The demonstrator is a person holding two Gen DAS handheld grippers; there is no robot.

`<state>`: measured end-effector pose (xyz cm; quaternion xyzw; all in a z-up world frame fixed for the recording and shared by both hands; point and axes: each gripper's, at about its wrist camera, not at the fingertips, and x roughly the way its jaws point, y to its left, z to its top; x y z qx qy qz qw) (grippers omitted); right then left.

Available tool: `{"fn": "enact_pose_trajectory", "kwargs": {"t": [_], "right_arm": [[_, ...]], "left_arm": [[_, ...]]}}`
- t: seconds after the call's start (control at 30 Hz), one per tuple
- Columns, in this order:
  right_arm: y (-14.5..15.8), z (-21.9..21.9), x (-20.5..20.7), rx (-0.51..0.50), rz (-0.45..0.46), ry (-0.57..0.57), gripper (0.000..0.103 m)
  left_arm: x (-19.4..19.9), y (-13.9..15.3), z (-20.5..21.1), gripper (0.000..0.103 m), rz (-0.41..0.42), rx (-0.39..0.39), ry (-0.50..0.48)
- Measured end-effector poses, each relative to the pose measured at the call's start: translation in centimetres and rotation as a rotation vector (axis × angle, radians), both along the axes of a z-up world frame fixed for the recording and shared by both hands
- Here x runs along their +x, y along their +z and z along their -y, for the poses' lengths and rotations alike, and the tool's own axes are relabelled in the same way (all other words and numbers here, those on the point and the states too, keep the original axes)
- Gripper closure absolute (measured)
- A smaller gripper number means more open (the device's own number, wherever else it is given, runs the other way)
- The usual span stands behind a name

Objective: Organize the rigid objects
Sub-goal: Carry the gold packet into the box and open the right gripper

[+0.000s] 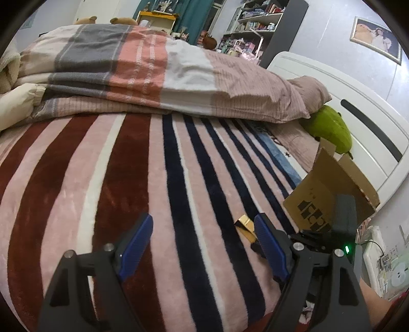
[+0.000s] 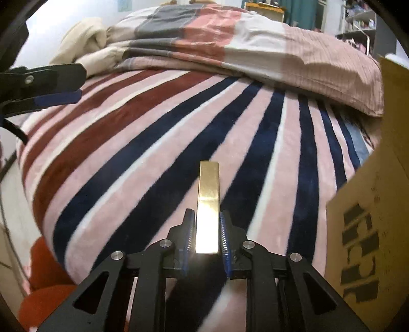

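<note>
One gold bar (image 2: 208,206) clamped between right hand-held gripper (image 2: 207,224) pads, left hand-held gripper (image 1: 202,229) apart, empty.

home bedroom | bed (image 1: 332,84), striped blanket (image 1: 153,178), cluttered shelves (image 1: 255,23)

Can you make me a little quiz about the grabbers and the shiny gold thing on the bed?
1. True or false: the right gripper is shut on the gold box.
2. What lies between the fingers of the left gripper? A) a gold box B) nothing but the striped blanket C) a green toy
3. Fill in: to the right of the gold box stands an open brown ____ box.

Key:
1. True. Both pads press on its sides.
2. B. Its jaws stand wide apart with nothing in them.
3. Cardboard. The cardboard box sits at the blanket's right edge.
</note>
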<state>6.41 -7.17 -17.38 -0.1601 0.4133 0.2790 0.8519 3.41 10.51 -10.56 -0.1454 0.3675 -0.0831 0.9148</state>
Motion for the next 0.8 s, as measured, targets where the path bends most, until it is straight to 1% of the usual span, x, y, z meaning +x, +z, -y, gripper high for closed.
{"fn": "enact_pose_trajectory", "kwargs": {"t": [0.07,0.1,0.17,0.23,0.27,0.33,0.43,0.47,0.5,0.53,0.57,0.6,0.67,0.73,0.8], "right_arm": [[-0.6,-0.3,1.3,0.018,-0.047,-0.027,0.088],[-0.6,-0.2,1.5,0.02,-0.053,-0.033,0.09],[-0.3,-0.4,1.3,0.006,-0.028,-0.01,0.09],[0.5,-0.6,0.9,0.024,-0.016,0.021,0.09],[1.7,-0.5,0.7,0.067,-0.017,0.036,0.09],[3.7,-0.9,0.5,0.115,0.007,0.066,0.09],[7.1,-1.4,-0.8,0.175,0.066,0.136,0.09],[8.7,-1.3,-1.4,0.206,0.087,0.173,0.09],[9.6,-1.3,-2.0,0.221,0.1,0.193,0.09],[10.5,-1.2,-2.5,0.236,0.115,0.216,0.09],[11.5,-1.0,-3.0,0.249,0.129,0.237,0.09],[12.1,-0.8,-3.3,0.26,0.137,0.249,0.09],[13.4,-0.1,-3.9,0.291,0.152,0.267,0.09],[14.2,0.7,-4.0,0.311,0.164,0.264,0.09],[15.0,2.5,-3.8,0.335,0.177,0.242,0.09]], "left_arm": [[0.0,-0.2,-0.2,0.024,-0.012,0.006,0.008],[-0.1,-0.3,-0.2,0.024,-0.016,0.005,0.006],[-0.2,-0.3,-0.2,0.024,-0.02,-0.011,-0.009],[-0.3,0.0,-0.1,0.024,-0.022,-0.038,-0.024],[-0.2,0.2,0.0,0.024,-0.02,-0.046,-0.032],[-0.2,1.2,0.6,0.024,-0.001,-0.072,-0.065],[-0.2,3.2,1.4,0.027,0.045,-0.148,-0.14],[-0.1,3.9,1.7,0.033,0.056,-0.161,-0.154],[-0.1,4.6,2.0,0.038,0.064,-0.166,-0.165],[0.0,5.4,2.5,0.04,0.079,-0.171,-0.179],[0.1,6.0,3.0,0.046,0.089,-0.176,-0.192],[0.3,6.6,3.5,0.055,0.096,-0.181,-0.206],[0.8,7.8,5.0,0.065,0.107,-0.18,-0.238],[1.1,8.9,6.4,0.066,0.121,-0.176,-0.259],[1.7,9.7,8.1,0.068,0.127,-0.162,-0.282]]}}
